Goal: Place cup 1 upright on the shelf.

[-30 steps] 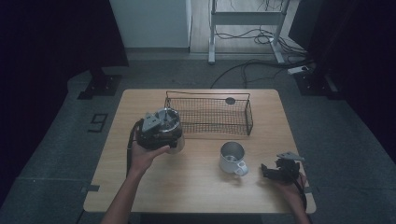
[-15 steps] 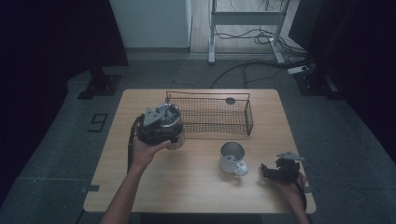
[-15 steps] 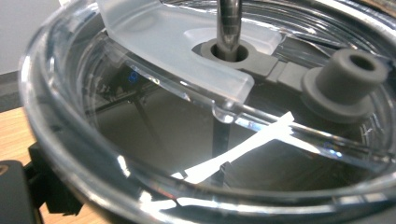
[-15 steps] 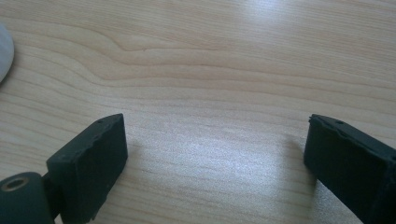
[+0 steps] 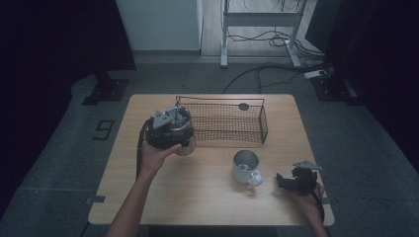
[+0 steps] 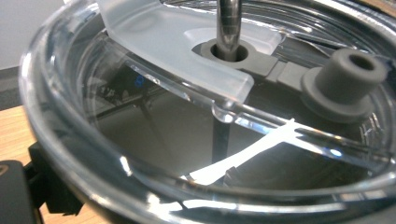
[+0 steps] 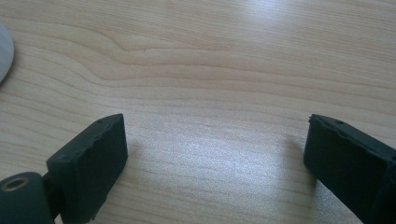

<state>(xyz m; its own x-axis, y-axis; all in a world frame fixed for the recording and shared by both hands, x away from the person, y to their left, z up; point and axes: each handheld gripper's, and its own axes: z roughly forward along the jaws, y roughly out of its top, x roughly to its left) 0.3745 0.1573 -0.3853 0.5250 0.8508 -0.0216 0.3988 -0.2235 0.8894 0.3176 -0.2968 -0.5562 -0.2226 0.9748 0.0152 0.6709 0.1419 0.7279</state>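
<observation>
A clear tumbler [image 5: 187, 146] with a see-through lid [image 6: 154, 60] and a metal straw [image 6: 229, 21] stands off the left end of the wire basket [image 5: 225, 123]. My left gripper [image 5: 169, 129] is shut on the tumbler from the near side, a hand beneath it. In the left gripper view the lid sits right against the camera, with a grey stopper [image 6: 343, 77] and one black jaw at the lower left. A metal mug [image 5: 245, 166] with a white handle stands front of centre. My right gripper [image 5: 282, 180] rests low at the front right, open over bare wood [image 7: 215, 154], aimed towards the mug.
The wire basket runs along the back middle of the wooden table [image 5: 207, 197], with a small dark round thing [image 5: 243, 106] at its far rim. The mug's pale edge [image 7: 3, 51] shows at the left of the right gripper view. Cables and a stand's legs lie on the floor beyond.
My left gripper, with the tumbler in it, has shifted slightly away from me towards the basket's corner. The right gripper and the mug have stayed put.
</observation>
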